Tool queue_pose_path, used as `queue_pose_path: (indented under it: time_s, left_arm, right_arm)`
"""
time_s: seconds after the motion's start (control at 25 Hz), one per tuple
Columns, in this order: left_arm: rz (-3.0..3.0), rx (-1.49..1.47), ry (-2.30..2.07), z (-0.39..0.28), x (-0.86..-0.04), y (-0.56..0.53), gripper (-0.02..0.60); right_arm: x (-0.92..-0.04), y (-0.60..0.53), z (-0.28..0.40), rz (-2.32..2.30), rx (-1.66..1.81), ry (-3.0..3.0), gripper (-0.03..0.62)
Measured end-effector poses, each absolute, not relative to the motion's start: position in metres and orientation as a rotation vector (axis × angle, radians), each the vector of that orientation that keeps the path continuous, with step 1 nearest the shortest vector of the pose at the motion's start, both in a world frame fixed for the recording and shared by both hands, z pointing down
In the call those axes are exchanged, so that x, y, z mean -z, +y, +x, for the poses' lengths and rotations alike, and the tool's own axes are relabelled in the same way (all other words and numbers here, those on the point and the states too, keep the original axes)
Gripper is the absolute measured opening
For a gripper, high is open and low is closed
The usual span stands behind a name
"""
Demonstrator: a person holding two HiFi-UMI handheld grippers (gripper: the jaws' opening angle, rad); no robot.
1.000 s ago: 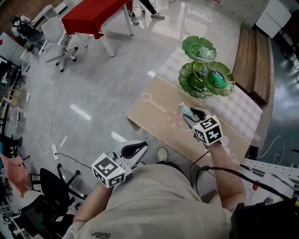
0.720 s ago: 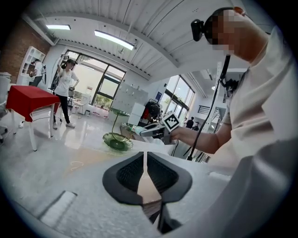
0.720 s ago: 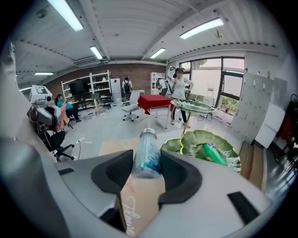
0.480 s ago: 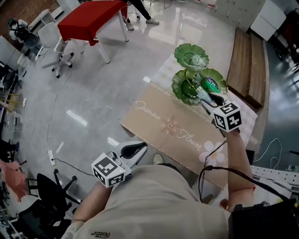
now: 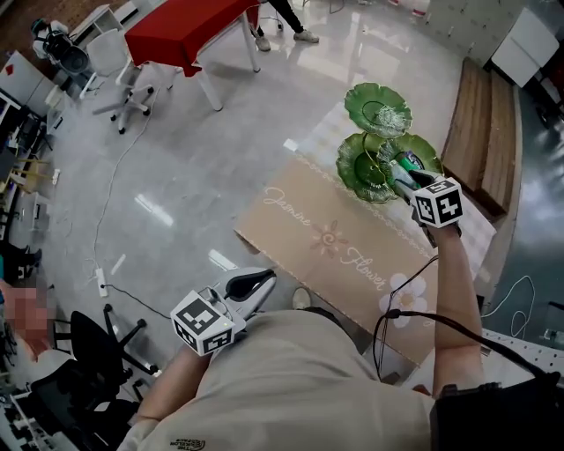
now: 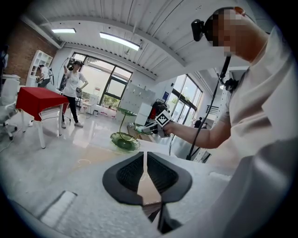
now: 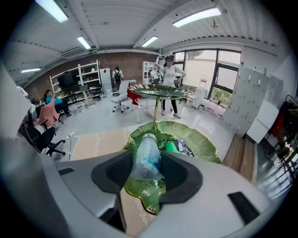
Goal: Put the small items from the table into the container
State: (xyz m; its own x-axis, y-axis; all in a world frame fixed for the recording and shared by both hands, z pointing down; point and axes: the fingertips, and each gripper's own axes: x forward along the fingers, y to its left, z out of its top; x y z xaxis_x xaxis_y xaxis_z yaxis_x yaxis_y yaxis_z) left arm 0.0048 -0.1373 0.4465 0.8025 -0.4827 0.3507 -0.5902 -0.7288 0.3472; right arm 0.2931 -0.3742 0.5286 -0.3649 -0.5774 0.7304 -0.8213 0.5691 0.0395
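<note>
A green tiered stand of leaf-shaped plates (image 5: 366,167) stands at the far end of the table (image 5: 300,231). My right gripper (image 5: 407,176) hangs over its lower right plate (image 7: 198,144), shut on a small clear plastic bottle (image 7: 145,157) with a blue-and-white label. A green item (image 7: 171,146) and a dark packet (image 7: 184,148) lie in that plate. My left gripper (image 5: 256,284) is held near my body at the table's near edge, jaws together with nothing between them (image 6: 145,157). In the left gripper view the right gripper (image 6: 148,129) shows by the stand (image 6: 125,141).
A brown cloth with flower print and lettering (image 5: 352,255) covers the table. A wooden bench (image 5: 480,132) runs beyond it at right. A red-covered table (image 5: 189,26) and office chairs (image 5: 110,57) stand across the floor. A cable (image 5: 405,317) trails from my right arm.
My right gripper has carried the bottle from over the middle of the cloth out to the green stand's lower plate. The left gripper has stayed put.
</note>
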Motion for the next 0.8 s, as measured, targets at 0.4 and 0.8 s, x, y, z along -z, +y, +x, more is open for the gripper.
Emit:
queue_pose_path:
  time_s: [0.4,0.8]
  left_arm:
    - [2.524,-0.349,-0.803,0.0,-0.448,-0.136,0.009]
    - [2.592,-0.325,-0.674,-0.021,-0.439,-0.124,0.009]
  right_arm:
    - [-0.523,-0.378,0.294,1.178,-0.438,-2.105,0.207]
    - [-0.457,-0.319,0.27,1.441,-0.3,-2.188,0.185]
